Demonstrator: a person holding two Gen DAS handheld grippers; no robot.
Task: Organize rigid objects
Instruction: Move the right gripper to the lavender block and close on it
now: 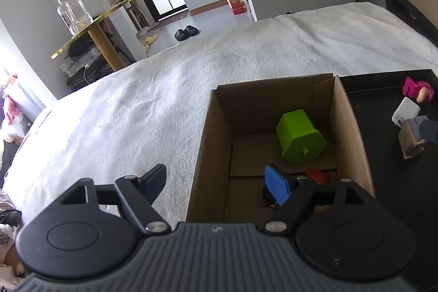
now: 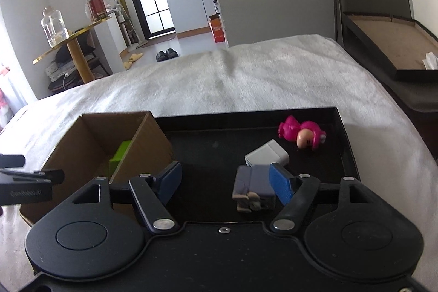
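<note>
My left gripper point(image 1: 216, 182) stands open across the near left wall of a cardboard box point(image 1: 353, 127). One finger is over the blanket and the other over the box's inside. Nothing is gripped. In the box lie a green hexagonal container point(image 1: 299, 136) and a red thing point(image 1: 319, 177), half hidden behind the finger. My right gripper point(image 2: 225, 181) is open over a black tray point(image 2: 347, 152). A small grey sofa-shaped toy point(image 2: 253, 185) sits between its fingers, close beside the right pad. Farther back in the tray lie a white block point(image 2: 267, 156) and a pink figure point(image 2: 301, 134).
Box point(image 2: 93, 144) and tray stand side by side on a white fuzzy blanket point(image 2: 232, 78). A dark bed frame point(image 2: 397, 56) runs along the right. Beyond the blanket are a gold side table with a glass jar point(image 2: 53, 28), slippers point(image 2: 167, 54) and a kitchen doorway.
</note>
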